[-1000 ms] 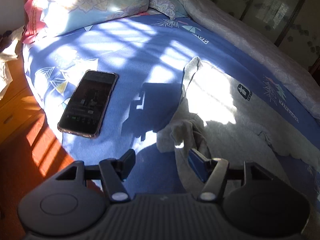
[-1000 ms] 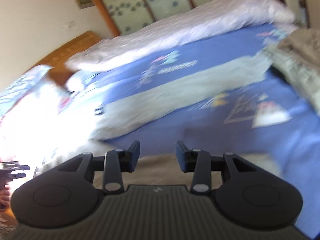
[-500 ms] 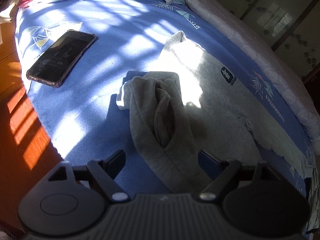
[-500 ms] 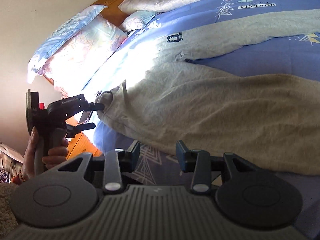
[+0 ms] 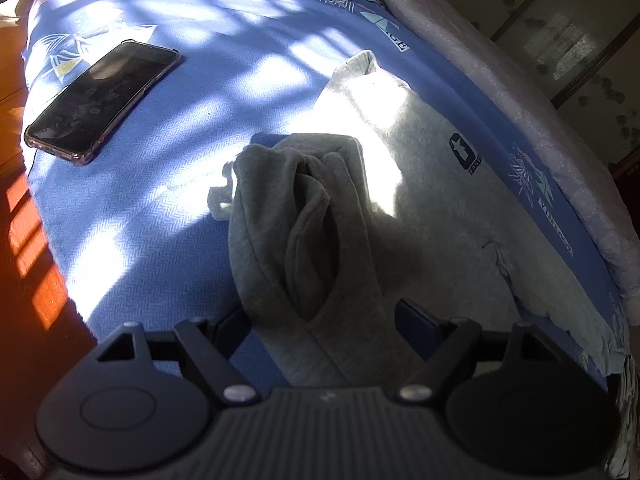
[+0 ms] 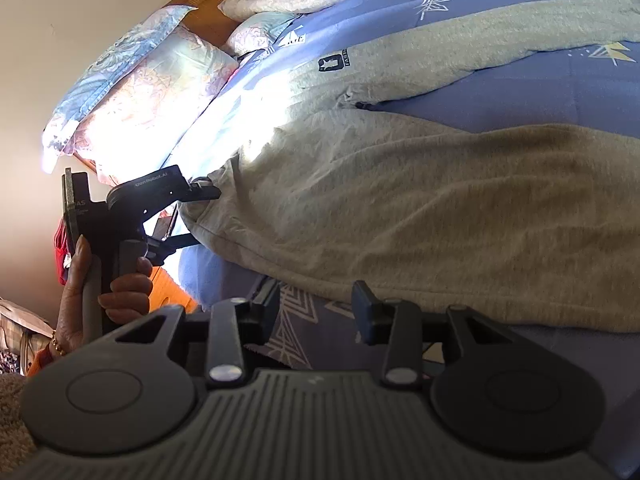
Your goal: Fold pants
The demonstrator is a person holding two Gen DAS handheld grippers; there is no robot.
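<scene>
Grey sweatpants (image 5: 420, 184) lie spread on the blue bed sheet (image 5: 168, 184), with a dark logo patch (image 5: 464, 152) near the waist. The waistband end is bunched into folds (image 5: 304, 216). My left gripper (image 5: 320, 320) is open, its jaws wide on either side of the bunched waistband, fabric lying between them. In the right wrist view the pants (image 6: 420, 200) run across the bed, and the left gripper (image 6: 196, 212) shows at the waistband corner, jaws apart. My right gripper (image 6: 316, 312) is open and empty just below the near hem of one leg.
A black phone (image 5: 100, 100) lies on the sheet at the left, near the bed's edge. Pillows (image 6: 132, 92) stand at the headboard. A rolled pale quilt (image 5: 520, 112) runs along the far side. The wooden floor (image 5: 28, 264) lies to the left.
My left gripper opened wider and let the waistband rest bunched on the sheet. The right gripper swung from the far side of the bed toward the near leg hem and has held there since.
</scene>
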